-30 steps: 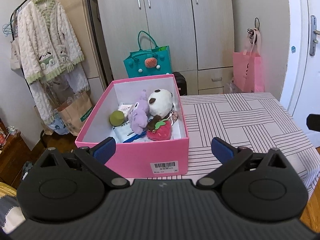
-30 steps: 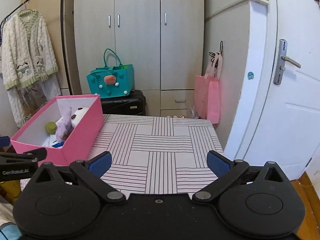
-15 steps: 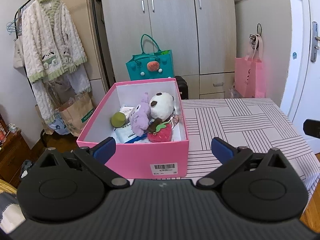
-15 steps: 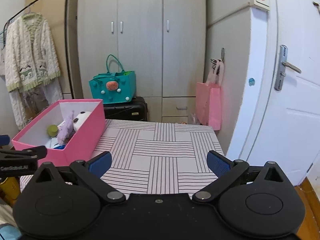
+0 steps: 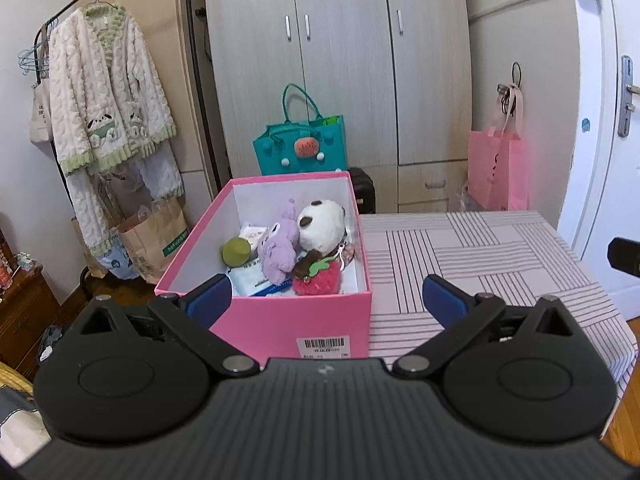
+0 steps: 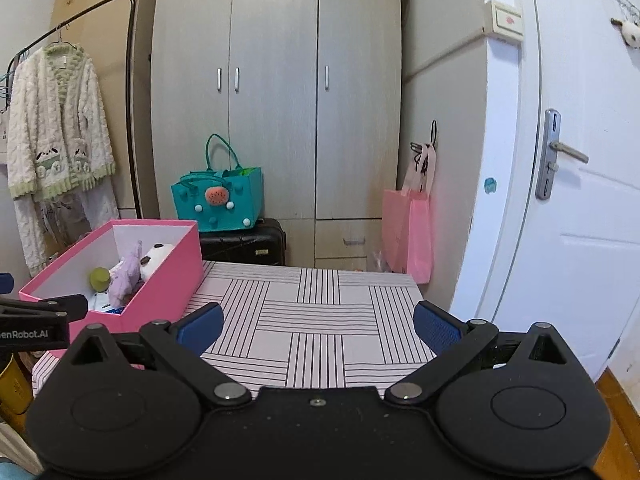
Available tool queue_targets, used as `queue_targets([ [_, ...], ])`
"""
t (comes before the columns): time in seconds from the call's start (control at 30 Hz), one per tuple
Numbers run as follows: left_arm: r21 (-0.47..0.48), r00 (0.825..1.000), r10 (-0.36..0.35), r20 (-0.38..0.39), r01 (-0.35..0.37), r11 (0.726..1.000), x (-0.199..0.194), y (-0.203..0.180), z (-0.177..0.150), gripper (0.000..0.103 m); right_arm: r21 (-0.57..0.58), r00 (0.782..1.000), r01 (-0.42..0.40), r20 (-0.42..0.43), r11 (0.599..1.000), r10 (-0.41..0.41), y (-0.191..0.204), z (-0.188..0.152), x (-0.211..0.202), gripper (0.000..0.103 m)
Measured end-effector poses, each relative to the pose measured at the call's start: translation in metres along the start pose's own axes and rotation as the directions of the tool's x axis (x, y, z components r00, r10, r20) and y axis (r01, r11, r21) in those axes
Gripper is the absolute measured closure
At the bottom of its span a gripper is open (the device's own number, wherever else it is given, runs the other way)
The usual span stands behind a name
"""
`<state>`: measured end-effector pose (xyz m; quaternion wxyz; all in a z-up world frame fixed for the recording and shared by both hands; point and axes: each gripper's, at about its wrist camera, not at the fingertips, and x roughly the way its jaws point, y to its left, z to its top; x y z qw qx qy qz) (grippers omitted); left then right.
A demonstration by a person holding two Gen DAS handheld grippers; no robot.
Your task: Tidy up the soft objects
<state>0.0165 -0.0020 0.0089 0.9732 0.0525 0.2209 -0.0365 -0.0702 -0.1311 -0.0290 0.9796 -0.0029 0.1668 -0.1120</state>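
Observation:
A pink box (image 5: 280, 322) stands on the left part of a striped table (image 5: 480, 252). Inside lie a purple plush (image 5: 278, 246), a white panda plush (image 5: 322, 226), a red strawberry plush (image 5: 318, 278), a green ball (image 5: 236, 251) and paper packets. My left gripper (image 5: 326, 298) is open and empty, just short of the box's near wall. My right gripper (image 6: 318, 322) is open and empty over the table's near edge, right of the box (image 6: 160, 292). The purple plush (image 6: 126, 280) and panda (image 6: 154, 256) show there too.
A teal tote bag (image 5: 300, 150) sits on a black suitcase (image 6: 244, 242) behind the table, before a grey wardrobe (image 6: 276, 100). A pink bag (image 6: 408, 232) hangs at the right. A white door (image 6: 580, 200) is far right. A fluffy cardigan (image 5: 106, 100) hangs left.
Both grippers have drawn back and tilted up a little, so the box and table sit lower and smaller in view. Both stay open and empty.

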Motion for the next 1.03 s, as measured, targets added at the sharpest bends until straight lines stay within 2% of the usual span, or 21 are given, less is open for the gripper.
queue_targets([
  [0.17, -0.007, 0.999, 0.014, 0.033, -0.014, 1.000, -0.005, 0.000, -0.001, 0.000, -0.007, 0.999, 0.034, 0.032, 0.999, -0.034, 0.002, -0.001, -0.005, 0.000],
  [0.4, 0.012, 0.998, 0.029, 0.057, -0.030, 0.999, -0.006, 0.001, -0.003, 0.000, 0.014, 0.999, 0.051, 0.013, 0.999, -0.051, -0.002, 0.000, -0.002, 0.000],
  [0.6, 0.004, 0.999, 0.004, 0.040, -0.005, 1.000, -0.004, 0.003, -0.004, 0.000, 0.022, 0.998, 0.057, -0.010, 0.998, -0.057, -0.003, -0.003, 0.003, 0.000],
  [1.03, 0.004, 0.998, 0.016, 0.053, -0.016, 1.000, -0.004, 0.006, -0.007, 0.000, 0.011, 0.998, 0.057, -0.021, 0.998, -0.056, 0.001, -0.004, 0.006, 0.000],
])
